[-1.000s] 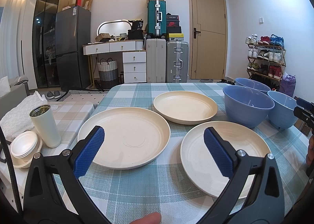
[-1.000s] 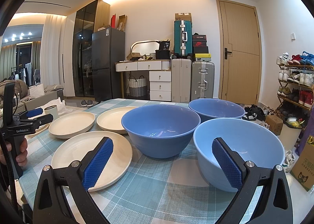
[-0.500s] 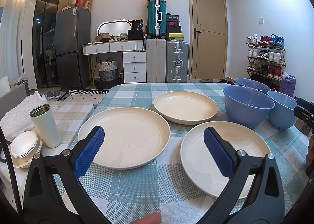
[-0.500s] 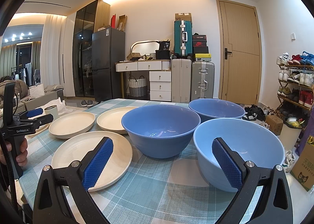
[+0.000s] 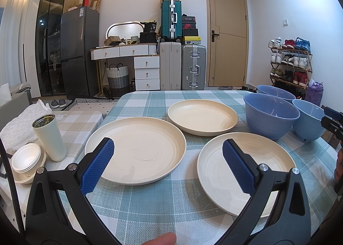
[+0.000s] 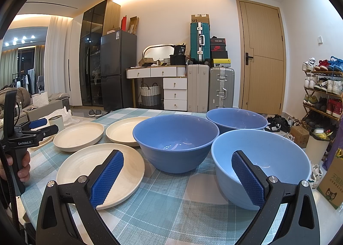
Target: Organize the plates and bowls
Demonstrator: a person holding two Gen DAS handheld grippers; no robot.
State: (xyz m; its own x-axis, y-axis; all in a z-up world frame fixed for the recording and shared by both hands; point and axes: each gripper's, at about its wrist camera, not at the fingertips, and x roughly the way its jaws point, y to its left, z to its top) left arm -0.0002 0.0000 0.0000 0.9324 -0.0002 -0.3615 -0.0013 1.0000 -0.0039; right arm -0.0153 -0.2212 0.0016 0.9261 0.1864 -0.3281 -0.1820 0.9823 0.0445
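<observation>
Cream plates [image 5: 137,148] and blue bowls [image 6: 175,144] sit unstacked; left claw [image 5: 168,164] and right claw [image 6: 178,177] gape empty.

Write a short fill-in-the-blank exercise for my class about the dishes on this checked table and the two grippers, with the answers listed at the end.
1. The table holds ____ cream plates, none stacked.
2. The bowls are all coloured ____, and the light blue bowl sits nearest the right gripper.
3. The left gripper has its jaws ____ and holds nothing.
4. Beside the table, the white tumbler stands ____.

Answers: three; blue; open; upright
</observation>
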